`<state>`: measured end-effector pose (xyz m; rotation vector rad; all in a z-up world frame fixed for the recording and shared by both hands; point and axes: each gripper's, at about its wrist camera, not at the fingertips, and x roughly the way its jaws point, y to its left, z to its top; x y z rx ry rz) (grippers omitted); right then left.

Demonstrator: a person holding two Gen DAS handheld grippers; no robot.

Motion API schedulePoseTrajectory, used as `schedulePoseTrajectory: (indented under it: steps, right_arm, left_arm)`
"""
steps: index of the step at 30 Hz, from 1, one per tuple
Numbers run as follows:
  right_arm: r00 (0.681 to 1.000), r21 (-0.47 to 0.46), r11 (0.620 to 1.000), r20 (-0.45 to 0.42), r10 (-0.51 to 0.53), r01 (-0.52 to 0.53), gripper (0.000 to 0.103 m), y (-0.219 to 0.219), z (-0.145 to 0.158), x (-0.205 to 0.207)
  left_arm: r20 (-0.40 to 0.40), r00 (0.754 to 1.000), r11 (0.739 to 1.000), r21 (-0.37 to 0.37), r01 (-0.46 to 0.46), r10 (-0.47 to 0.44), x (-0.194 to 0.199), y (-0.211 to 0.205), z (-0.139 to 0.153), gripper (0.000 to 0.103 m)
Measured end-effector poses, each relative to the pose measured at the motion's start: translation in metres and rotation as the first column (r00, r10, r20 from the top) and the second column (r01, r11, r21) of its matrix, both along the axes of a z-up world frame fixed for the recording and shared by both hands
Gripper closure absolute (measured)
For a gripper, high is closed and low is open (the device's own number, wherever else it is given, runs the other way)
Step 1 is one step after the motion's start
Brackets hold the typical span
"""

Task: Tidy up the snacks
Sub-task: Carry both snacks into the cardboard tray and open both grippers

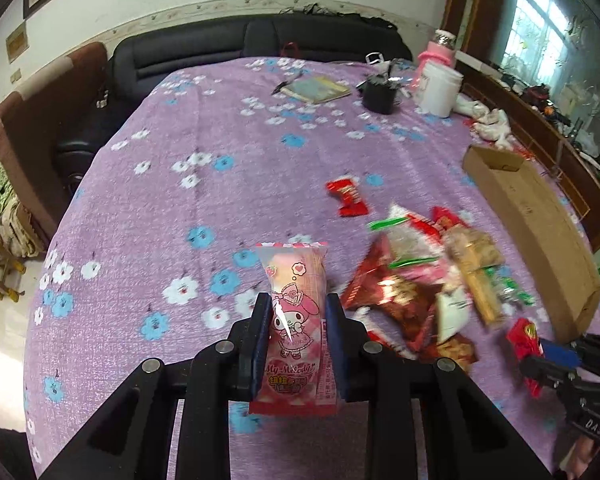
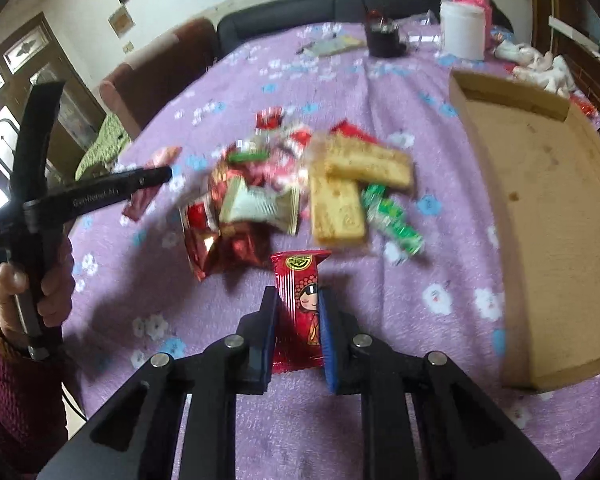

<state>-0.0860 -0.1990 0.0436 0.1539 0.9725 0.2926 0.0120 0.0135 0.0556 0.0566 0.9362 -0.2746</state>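
Observation:
My left gripper [image 1: 298, 312] is shut on a pink My Melody snack packet [image 1: 296, 328] and holds it upright above the purple flowered tablecloth [image 1: 160, 200]. My right gripper [image 2: 298, 308] is shut on a red snack packet [image 2: 300, 308] with a cartoon girl on it, just in front of the snack pile [image 2: 300, 188]. The pile holds red, green, white and biscuit-coloured packets; it also shows in the left wrist view [image 1: 428, 280]. A shallow cardboard box [image 2: 540, 208] lies to the right of the pile and looks bare inside. The right gripper [image 1: 540, 354] shows at the left view's right edge.
One red packet [image 1: 348, 198] lies apart, beyond the pile. At the far end stand a white jar [image 1: 440, 88], a pink bottle [image 1: 438, 52], a black pot [image 1: 380, 94] and a booklet [image 1: 316, 88]. A dark sofa [image 1: 220, 48] runs behind the table.

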Motion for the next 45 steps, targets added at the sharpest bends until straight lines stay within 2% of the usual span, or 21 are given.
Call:
schedulePoseTrajectory:
  steps: [8, 14, 23, 27, 31, 33, 38, 45]
  right_arm:
    - [0.997, 0.058, 0.996, 0.042, -0.067, 0.065, 0.085, -0.036, 0.022, 0.01]
    - [0.983, 0.074, 0.985, 0.088, -0.164, 0.157, 0.085, -0.08, 0.04, 0.027]
    - [0.929, 0.118, 0.932, 0.106, -0.354, 0.341, 0.085, -0.163, 0.056, 0.084]
    - [0.905, 0.13, 0.902, 0.058, -0.421, 0.412, 0.085, -0.202, 0.044, 0.12]
    - [0.888, 0.182, 0.874, 0.013, -0.46, 0.451, 0.085, -0.231, 0.018, 0.132]
    - [0.888, 0.17, 0.875, -0.01, -0.459, 0.454, 0.085, -0.238, 0.004, 0.136]
    - [0.891, 0.136, 0.882, -0.021, -0.454, 0.452, 0.085, -0.243, -0.004, 0.138]
    - [0.893, 0.097, 0.887, -0.051, -0.448, 0.451, 0.085, -0.241, -0.015, 0.142]
  left_arm:
    - [0.022, 0.997, 0.996, -0.023, 0.081, -0.08, -0.006, -0.045, 0.022, 0.076]
    - [0.026, 0.986, 0.986, -0.037, 0.165, -0.165, -0.007, -0.099, 0.037, 0.076]
    - [0.02, 0.959, 0.956, -0.075, 0.284, -0.283, 0.0, -0.205, 0.05, 0.076]
    - [0.008, 0.952, 0.948, -0.09, 0.306, -0.306, 0.011, -0.251, 0.046, 0.076]
    - [-0.028, 0.952, 0.949, -0.09, 0.303, -0.306, 0.023, -0.285, 0.027, 0.076]
    - [-0.06, 0.95, 0.949, -0.089, 0.302, -0.308, 0.03, -0.298, 0.015, 0.076]
    - [-0.104, 0.944, 0.948, -0.089, 0.305, -0.313, 0.039, -0.321, -0.007, 0.077]
    - [-0.107, 0.944, 0.95, -0.06, 0.308, -0.312, 0.038, -0.333, -0.019, 0.077]
